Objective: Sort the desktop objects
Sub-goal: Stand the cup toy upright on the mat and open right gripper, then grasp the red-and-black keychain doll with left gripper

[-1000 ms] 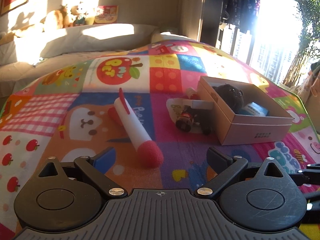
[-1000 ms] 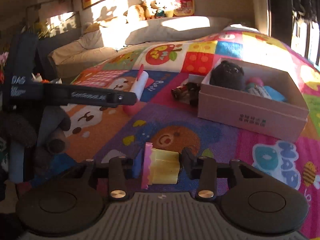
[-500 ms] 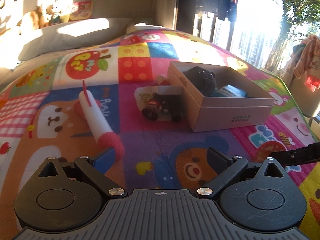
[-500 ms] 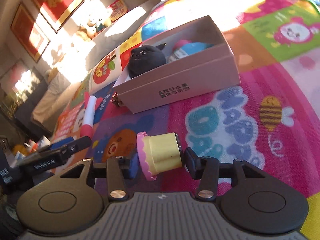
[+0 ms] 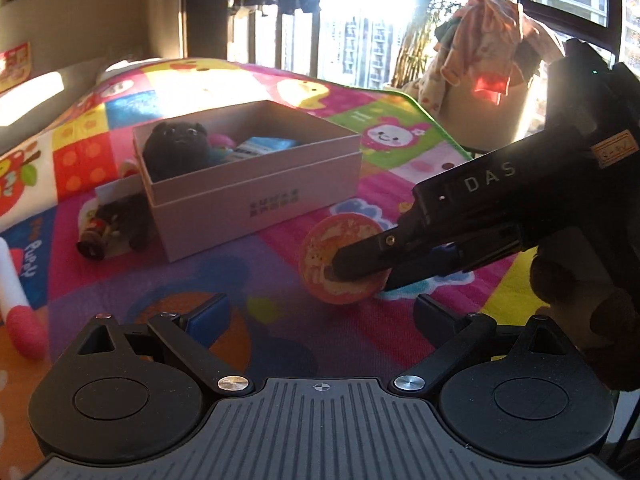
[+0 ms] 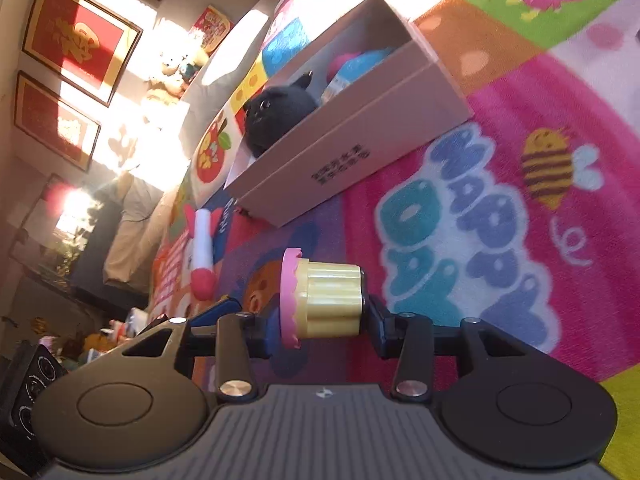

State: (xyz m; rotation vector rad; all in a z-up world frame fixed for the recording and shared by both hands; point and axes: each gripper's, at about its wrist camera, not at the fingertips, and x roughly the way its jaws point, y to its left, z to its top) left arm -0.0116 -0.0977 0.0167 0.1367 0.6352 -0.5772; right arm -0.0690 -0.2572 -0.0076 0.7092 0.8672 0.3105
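While the right gripper holds a toy cupcake clamped between its fingers, the cake's long axis lies crosswise, running from one finger to the other: the pink frosting end presses on the left-hand finger and the yellow fluted base on the right-hand one. From the left wrist view the same toy shows its round orange underside, partly covered by a black finger of that gripper, just above the patterned play mat. Ahead of the fingers and slightly left stands an open pink cardboard box holding a black plush cat and a blue packet; nothing lies between toy and box. A white marker with a red cap lies to the left, well apart. The left gripper hangs over the mat with its fingers spread wide and nothing between them. A small dark bottle lies just beside the box's left wall.
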